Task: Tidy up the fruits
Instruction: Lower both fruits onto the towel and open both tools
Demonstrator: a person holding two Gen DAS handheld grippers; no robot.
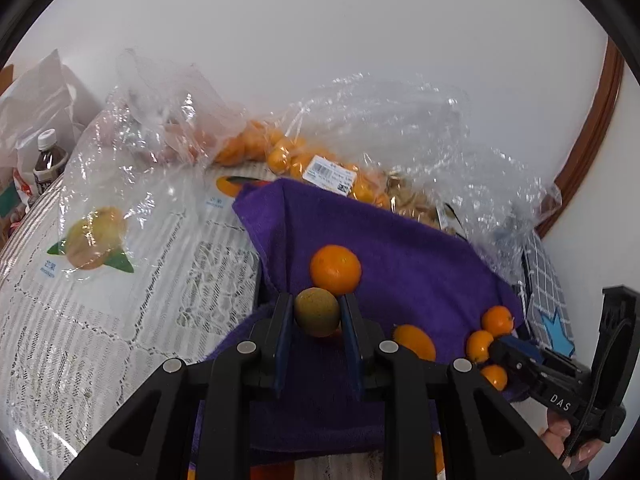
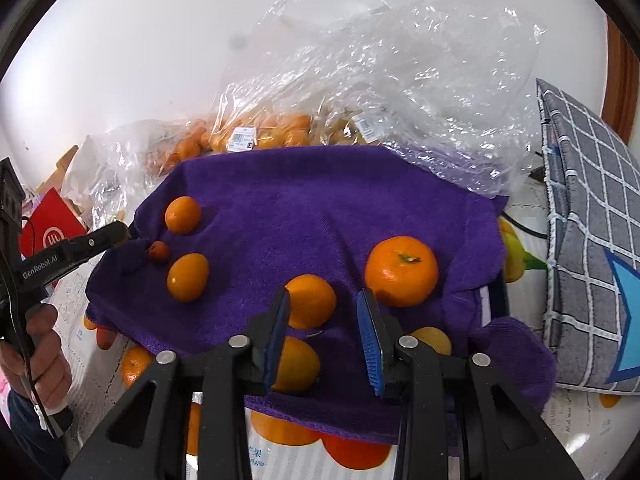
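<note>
Left gripper (image 1: 317, 316) is pinching a greenish fruit (image 1: 317, 311) dead centre; right gripper (image 2: 323, 334) is spread, nearest orange (image 2: 310, 301) just left-of-centre ahead.

Greenish-yellow round fruit (image 1: 317, 311) sat clamped between left gripper (image 1: 316, 320) fingers, above purple towel (image 1: 400, 248). Large orange (image 1: 335, 269) lay on towel just beyond it, touching or nearly touching. Right view showed stemmed tangerine (image 2: 401, 271) on towel, 3 small oval orange fruits (image 2: 187, 277) nearby, and 1 tiny red fruit (image 2: 159, 251) near towel's left edge.
</note>
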